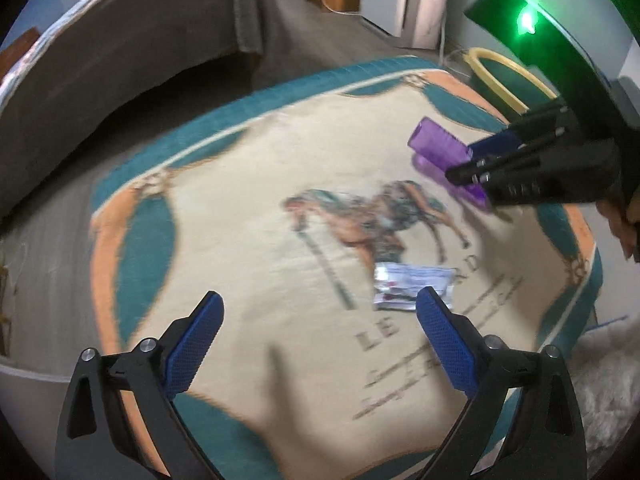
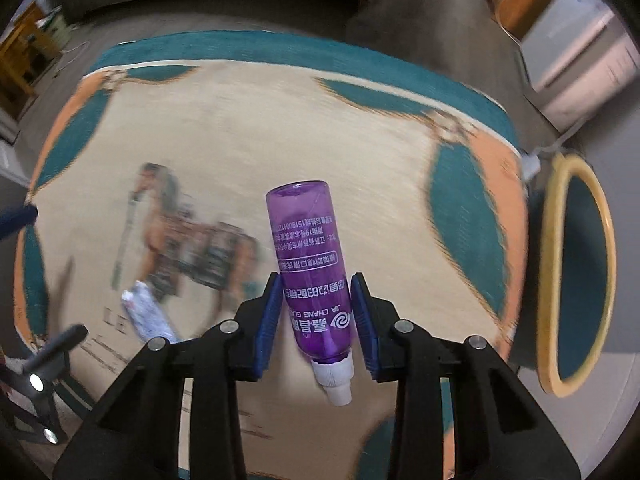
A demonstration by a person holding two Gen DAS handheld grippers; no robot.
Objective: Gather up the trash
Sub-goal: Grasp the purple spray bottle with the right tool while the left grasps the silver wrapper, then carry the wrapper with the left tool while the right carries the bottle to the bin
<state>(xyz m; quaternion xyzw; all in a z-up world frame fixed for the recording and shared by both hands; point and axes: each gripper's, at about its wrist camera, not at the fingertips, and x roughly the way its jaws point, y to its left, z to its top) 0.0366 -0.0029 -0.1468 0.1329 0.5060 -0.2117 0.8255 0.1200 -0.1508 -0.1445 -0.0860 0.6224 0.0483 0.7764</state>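
Observation:
A purple plastic bottle (image 2: 308,256) with a white nozzle sits between the blue pads of my right gripper (image 2: 317,280), which is shut on it and holds it above the rug (image 2: 240,120). In the left wrist view the same purple bottle (image 1: 436,144) shows at the upper right in the right gripper (image 1: 468,164). My left gripper (image 1: 320,296) is open over the rug (image 1: 260,180), holding nothing. A crumpled white wrapper (image 1: 412,280) lies on the rug just beyond its right finger. That wrapper (image 2: 146,314) also shows at the lower left of the right wrist view.
A round bin (image 2: 576,272) with a yellow rim and teal inside stands just off the rug's right edge, also seen as the bin (image 1: 500,76). A grey-covered sofa (image 1: 140,60) lines the far side. A white cabinet (image 1: 420,0) and a fluffy white mat (image 1: 608,380) are nearby.

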